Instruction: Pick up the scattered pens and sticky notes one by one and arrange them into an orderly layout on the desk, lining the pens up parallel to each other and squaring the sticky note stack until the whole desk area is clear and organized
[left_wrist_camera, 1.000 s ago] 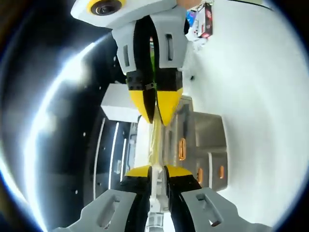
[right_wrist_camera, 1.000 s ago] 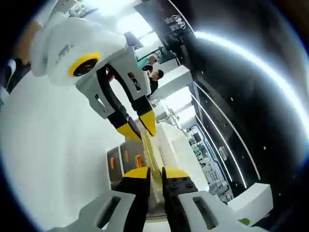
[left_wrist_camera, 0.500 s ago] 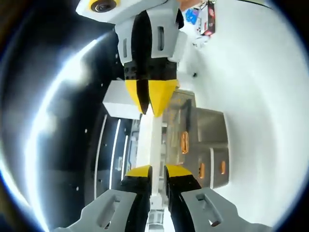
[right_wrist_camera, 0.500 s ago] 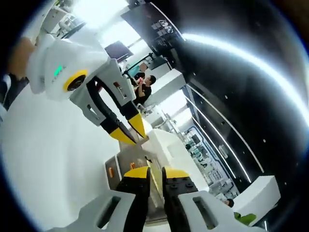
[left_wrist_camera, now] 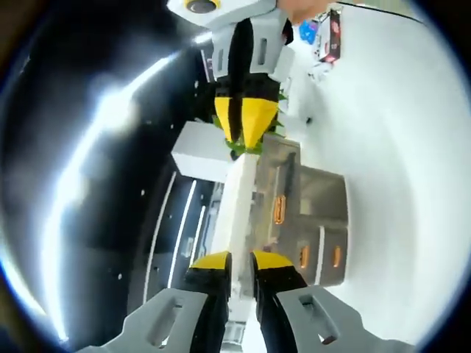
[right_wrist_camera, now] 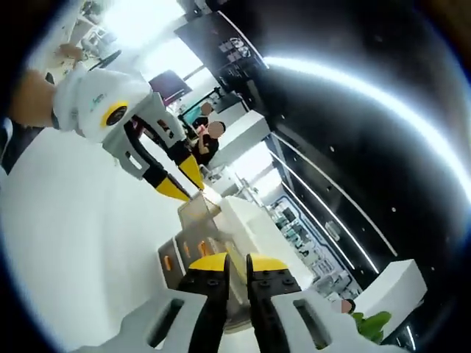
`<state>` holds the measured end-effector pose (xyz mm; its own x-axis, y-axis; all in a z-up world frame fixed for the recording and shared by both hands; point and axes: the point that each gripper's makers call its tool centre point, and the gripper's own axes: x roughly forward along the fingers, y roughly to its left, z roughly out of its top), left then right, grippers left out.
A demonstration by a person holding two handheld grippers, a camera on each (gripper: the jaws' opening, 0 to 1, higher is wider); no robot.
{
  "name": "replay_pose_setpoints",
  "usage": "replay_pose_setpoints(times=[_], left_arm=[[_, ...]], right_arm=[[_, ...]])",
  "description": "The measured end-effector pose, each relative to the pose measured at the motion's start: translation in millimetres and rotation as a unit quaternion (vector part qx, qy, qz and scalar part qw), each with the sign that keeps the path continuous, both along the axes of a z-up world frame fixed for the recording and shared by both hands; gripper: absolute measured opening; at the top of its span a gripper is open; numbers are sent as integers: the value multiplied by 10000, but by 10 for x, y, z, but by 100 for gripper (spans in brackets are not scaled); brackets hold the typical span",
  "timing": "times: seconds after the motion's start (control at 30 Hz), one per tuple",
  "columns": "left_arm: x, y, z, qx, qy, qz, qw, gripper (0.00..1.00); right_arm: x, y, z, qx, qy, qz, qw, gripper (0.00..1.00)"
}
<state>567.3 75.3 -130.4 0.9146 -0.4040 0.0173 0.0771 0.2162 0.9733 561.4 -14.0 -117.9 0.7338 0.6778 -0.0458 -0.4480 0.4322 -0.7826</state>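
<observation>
Left gripper (left_wrist_camera: pixel 240 262) fingers near together, a narrow gap between; whether anything is pinched cannot be told. Right gripper (right_wrist_camera: pixel 229 263) fingers likewise, grip equally uncertain. Both held up off the white counter (left_wrist_camera: pixel 397 162), tips facing, apart. Small coloured items (left_wrist_camera: pixel 326 37), possibly the stationery, loose at the far counter edge. Judged unfinished: lining up and squaring not yet done

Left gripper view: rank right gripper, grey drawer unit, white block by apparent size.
1. right gripper and grey drawer unit: look about alike; the gripper is nearer the camera, so I won't rank them.
2. white block: clearly smallest.
</observation>
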Motion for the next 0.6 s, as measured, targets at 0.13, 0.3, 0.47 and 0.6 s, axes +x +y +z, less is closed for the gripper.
replay_pose_setpoints(times=[0.13, 0.3, 0.47, 0.6], left_arm=[[-103, 6, 17, -72, -142, -18, 9999, 13], [-237, -8, -49, -231, -227, -86, 9994, 13], [-272, -19, -213, -388, -195, -125, 9990, 14], [-256, -9, -359, -483, -135, -118, 9987, 14]], right_arm=[[-48, -58, -15, 224, -51, 3, 9997, 11], [-109, -74, -84, 583, -46, 96, 9982, 11], [-126, -42, -230, 843, 130, 217, 9961, 11], [-93, -59, -311, 1145, 198, 240, 9929, 12]])
